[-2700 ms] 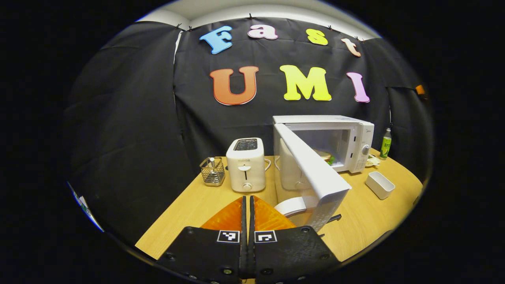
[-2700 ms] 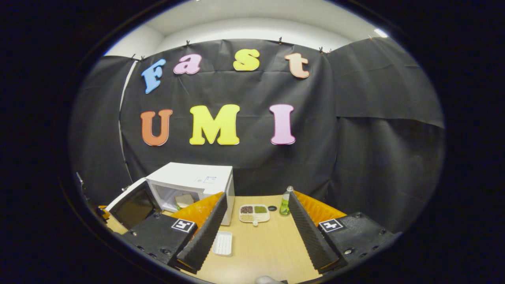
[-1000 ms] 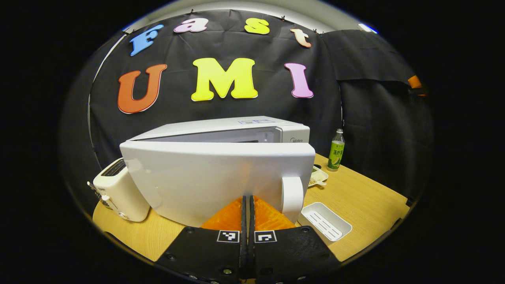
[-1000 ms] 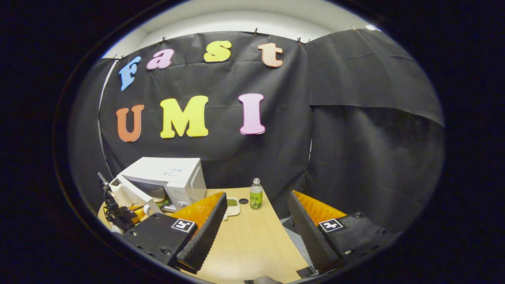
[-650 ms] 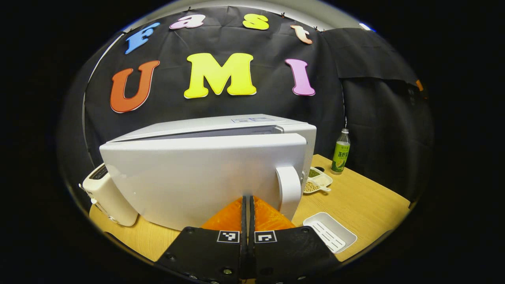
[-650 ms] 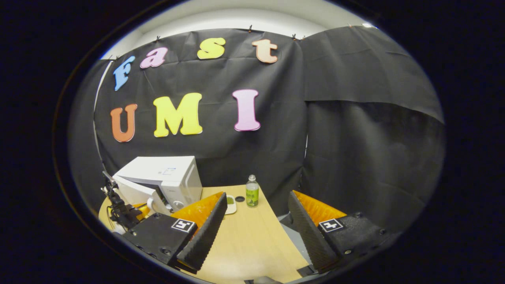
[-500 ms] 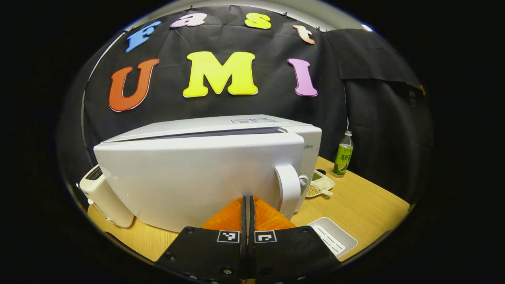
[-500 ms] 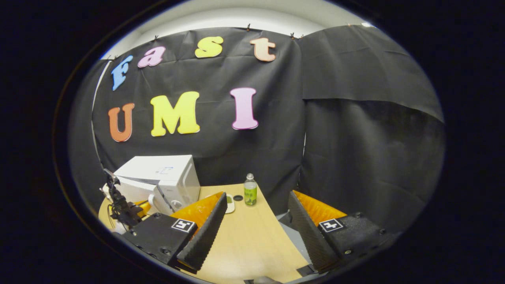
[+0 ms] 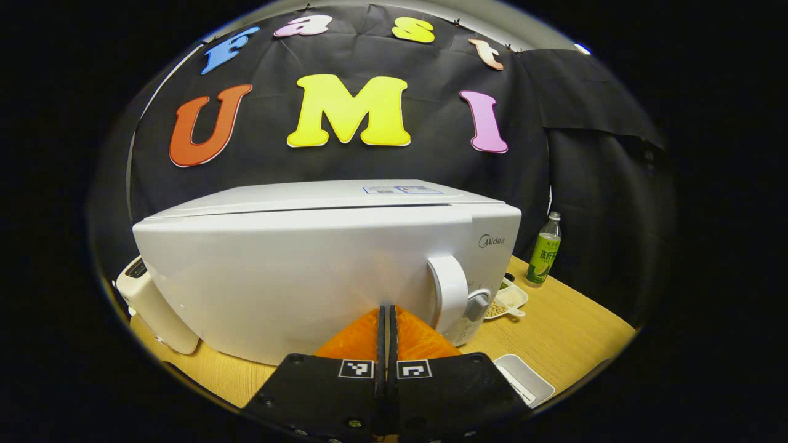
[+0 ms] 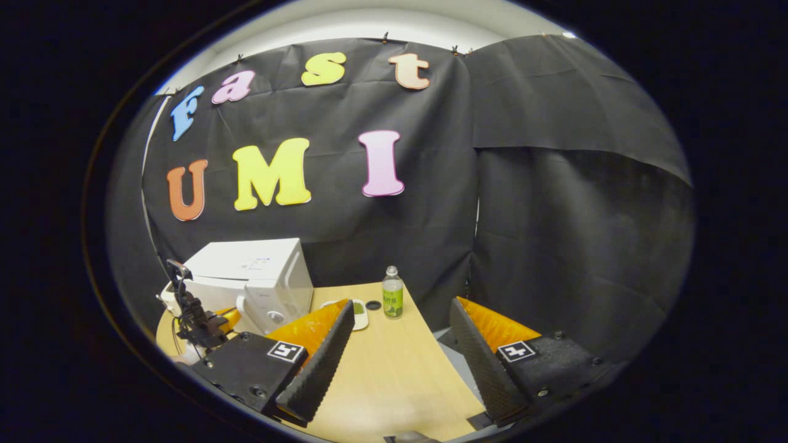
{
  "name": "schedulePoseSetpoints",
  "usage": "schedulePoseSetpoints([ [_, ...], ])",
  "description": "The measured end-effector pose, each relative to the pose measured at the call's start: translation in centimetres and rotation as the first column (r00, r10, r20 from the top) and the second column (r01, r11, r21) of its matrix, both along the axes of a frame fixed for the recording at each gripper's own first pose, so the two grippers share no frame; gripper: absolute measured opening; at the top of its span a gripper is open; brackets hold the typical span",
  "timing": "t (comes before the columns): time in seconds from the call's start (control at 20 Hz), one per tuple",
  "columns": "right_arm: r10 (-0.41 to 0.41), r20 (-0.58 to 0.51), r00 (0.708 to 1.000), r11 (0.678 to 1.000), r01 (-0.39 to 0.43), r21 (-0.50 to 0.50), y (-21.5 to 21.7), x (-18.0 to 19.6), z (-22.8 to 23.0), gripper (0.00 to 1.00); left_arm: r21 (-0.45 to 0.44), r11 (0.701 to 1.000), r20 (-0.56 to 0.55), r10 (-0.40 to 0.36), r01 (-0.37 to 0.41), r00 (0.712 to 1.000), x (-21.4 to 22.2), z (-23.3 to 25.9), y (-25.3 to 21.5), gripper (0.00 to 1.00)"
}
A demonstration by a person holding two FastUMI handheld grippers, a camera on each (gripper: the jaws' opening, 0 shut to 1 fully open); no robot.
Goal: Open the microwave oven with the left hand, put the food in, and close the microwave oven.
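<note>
Microwave oven [image 9: 308,271] stands between toaster [image 9: 151,301] and green bottle [image 9: 543,249]

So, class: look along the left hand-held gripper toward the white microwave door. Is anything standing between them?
Nothing visible does. The left hand-held gripper, fingers together, points straight at the white microwave door, with its tips at or very near the panel, just left of the white door handle. The cream toaster and white rectangular tray sit off to either side.

Even overhead light, sharp; edges bulge, maybe slight vignetting.
</note>
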State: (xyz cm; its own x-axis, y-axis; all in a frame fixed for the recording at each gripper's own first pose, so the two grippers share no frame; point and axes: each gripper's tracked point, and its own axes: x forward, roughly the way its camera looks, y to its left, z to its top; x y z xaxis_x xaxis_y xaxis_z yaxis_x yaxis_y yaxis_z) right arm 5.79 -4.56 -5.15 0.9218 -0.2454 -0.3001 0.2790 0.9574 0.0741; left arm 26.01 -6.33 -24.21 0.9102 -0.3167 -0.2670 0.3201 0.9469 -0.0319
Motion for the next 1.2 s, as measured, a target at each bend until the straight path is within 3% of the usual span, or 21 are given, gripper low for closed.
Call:
schedulePoseSetpoints([
  [0.05,0.007,-0.001,1.000,1.000,-0.007,0.000,0.3,0.1,0.1,0.99,0.001,1.000,-0.002,0.003,-0.003,1.000,0.5,0.0,0.1,0.00],
  [0.1,0.016,-0.001,1.000,1.000,-0.016,-0.003,0.6,0.2,0.0,0.99,-0.004,1.000,-0.036,0.015,-0.015,0.999,0.9,-0.3,-0.1,0.10],
  [0.15,0.025,0.001,1.000,1.000,-0.025,-0.009,1.0,0.2,0.1,0.99,-0.024,1.000,-0.038,0.018,-0.019,0.999,0.5,-0.2,-0.2,0.00],
  [0.2,0.035,0.008,0.999,0.999,-0.035,-0.014,1.3,0.3,0.3,0.99,-0.018,1.000,-0.038,0.018,-0.018,0.999,0.5,-0.2,-0.4,0.00],
  [0.25,0.043,0.011,0.999,0.999,-0.043,-0.017,1.5,0.4,0.4,0.92,-0.009,1.000,-0.036,0.024,-0.024,0.999,0.6,-0.1,-0.5,0.00],
  [0.3,0.056,0.008,0.998,0.998,-0.056,-0.017,1.8,0.6,0.2,0.99,-0.011,0.999,-0.037,0.030,-0.031,0.999,0.6,0.0,-0.6,0.00],
  [0.7,0.130,0.045,0.991,0.991,-0.129,-0.025,4.3,2.0,1.1,0.99,-0.002,0.997,0.012,0.073,-0.072,0.997,-2.5,3.8,2.7,0.00],
  [0.85,0.170,0.052,0.984,0.985,-0.168,-0.037,5.4,2.1,1.2,0.99,0.002,0.993,0.056,0.121,-0.121,0.991,-3.5,5.8,5.3,0.95],
  [0.9,0.183,0.051,0.982,0.983,-0.181,-0.041,5.8,2.1,1.2,0.99,0.012,0.990,0.062,0.140,-0.141,0.988,-3.6,6.1,6.0,0.87],
  [0.95,0.193,0.053,0.980,0.981,-0.191,-0.044,6.1,2.1,1.3,0.99,0.014,0.987,0.064,0.157,-0.158,0.986,-3.9,6.3,6.3,0.95],
  [1.2,0.240,0.066,0.969,0.970,-0.237,-0.051,7.3,2.4,1.3,0.99,-0.012,0.982,0.057,0.187,-0.187,0.981,-6.7,7.9,7.3,0.96],
])
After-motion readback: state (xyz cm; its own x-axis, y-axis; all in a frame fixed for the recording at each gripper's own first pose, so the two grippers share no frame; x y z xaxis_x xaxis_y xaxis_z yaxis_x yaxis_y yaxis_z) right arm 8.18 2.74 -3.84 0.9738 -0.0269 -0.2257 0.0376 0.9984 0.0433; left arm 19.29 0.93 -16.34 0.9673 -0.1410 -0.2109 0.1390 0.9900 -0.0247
